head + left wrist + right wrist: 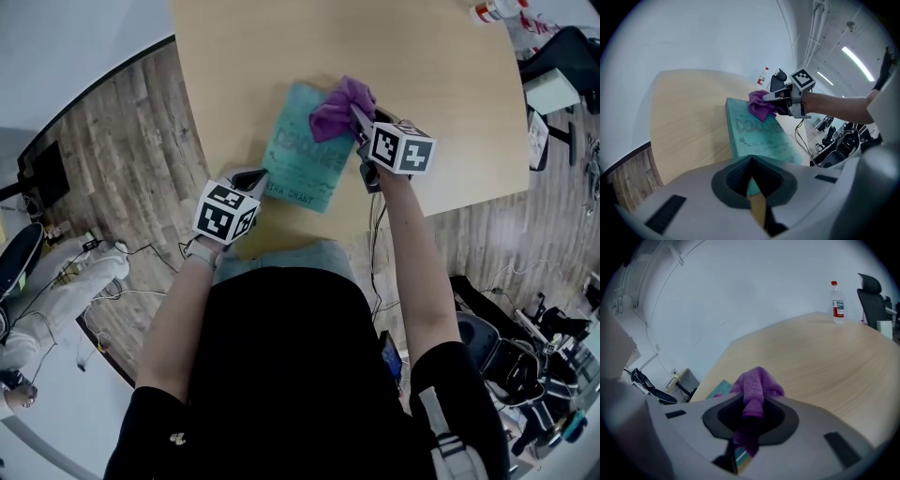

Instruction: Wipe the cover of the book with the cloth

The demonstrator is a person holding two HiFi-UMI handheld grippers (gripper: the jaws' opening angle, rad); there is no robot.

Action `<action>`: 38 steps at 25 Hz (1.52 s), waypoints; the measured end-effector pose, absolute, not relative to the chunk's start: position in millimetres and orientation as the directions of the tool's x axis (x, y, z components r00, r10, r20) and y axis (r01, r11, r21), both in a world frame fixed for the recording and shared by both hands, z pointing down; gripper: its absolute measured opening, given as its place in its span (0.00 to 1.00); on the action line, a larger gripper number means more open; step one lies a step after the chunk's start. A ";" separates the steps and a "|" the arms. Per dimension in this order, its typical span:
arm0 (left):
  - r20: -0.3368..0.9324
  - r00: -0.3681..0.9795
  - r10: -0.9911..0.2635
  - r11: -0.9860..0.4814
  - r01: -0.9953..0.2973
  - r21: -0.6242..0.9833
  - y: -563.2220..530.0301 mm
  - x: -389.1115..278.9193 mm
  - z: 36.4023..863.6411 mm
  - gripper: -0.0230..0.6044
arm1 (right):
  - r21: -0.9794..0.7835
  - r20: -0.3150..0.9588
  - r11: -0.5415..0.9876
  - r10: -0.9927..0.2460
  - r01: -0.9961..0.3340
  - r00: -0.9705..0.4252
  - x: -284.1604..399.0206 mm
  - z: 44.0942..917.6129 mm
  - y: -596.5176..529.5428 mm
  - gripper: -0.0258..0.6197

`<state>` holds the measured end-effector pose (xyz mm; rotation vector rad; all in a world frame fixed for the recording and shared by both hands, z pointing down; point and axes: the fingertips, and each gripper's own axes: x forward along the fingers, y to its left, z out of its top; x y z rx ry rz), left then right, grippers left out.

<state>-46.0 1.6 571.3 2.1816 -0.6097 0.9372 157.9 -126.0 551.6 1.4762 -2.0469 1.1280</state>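
Arm [412, 234] outstretched, right tongs [358, 119] clamp cloth [337, 105] against book [305, 155]; left tongs [251, 177] sit closed at its near corner.

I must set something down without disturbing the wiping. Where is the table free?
Bare table lies left of the book and beyond it, up to the bottle at the far right corner. Crowded: the book's far right corner, where the right tool holds the cloth, and the near edge by the left tool.
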 end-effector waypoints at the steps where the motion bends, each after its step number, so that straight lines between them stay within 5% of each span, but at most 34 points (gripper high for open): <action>1: 0.761 0.631 -0.148 -0.662 -0.635 0.398 1.6 -45.9 571.4 0.07 | -0.378 0.694 0.129 -0.616 -0.917 -0.373 158.5 551.5 -123.9 0.18; 9: 0.760 0.632 -0.154 -0.660 -0.638 0.397 4.1 -46.2 571.6 0.07 | -0.292 0.704 0.156 -0.632 -0.944 -0.322 158.5 551.9 -96.0 0.18; 38: 0.749 0.644 -0.155 -0.661 -0.631 0.405 0.8 -46.3 573.0 0.07 | -0.389 0.735 0.196 -0.523 -0.900 -0.432 101.4 565.1 51.1 0.17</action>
